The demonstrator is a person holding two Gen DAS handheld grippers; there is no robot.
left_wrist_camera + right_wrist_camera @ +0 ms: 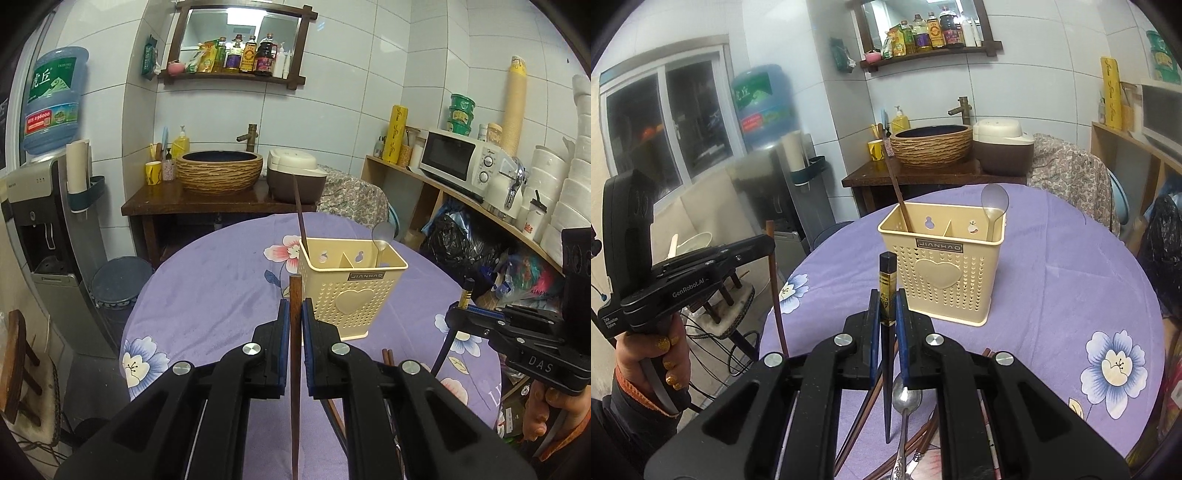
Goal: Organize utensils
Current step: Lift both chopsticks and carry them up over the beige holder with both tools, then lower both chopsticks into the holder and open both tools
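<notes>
A cream perforated utensil holder (352, 284) (943, 266) stands on the purple flowered tablecloth, with one brown chopstick (300, 214) (897, 192) in its left compartment and a spoon (382, 238) (993, 206) in its right. My left gripper (294, 314) is shut on a brown chopstick (294, 295), held upright just left of and in front of the holder; it also shows at the left of the right wrist view as the left gripper (770, 243). My right gripper (887, 308) is shut on a black chopstick with a gold band (887, 280), in front of the holder; it shows too as the right gripper (461, 310).
Several loose chopsticks (864, 410) and a metal spoon (906, 400) lie on the cloth (1052, 295) below my right gripper. Behind the table are a sink basin (219, 170), a rice cooker (295, 173), a water dispenser (40, 206) and a shelf with a microwave (458, 162).
</notes>
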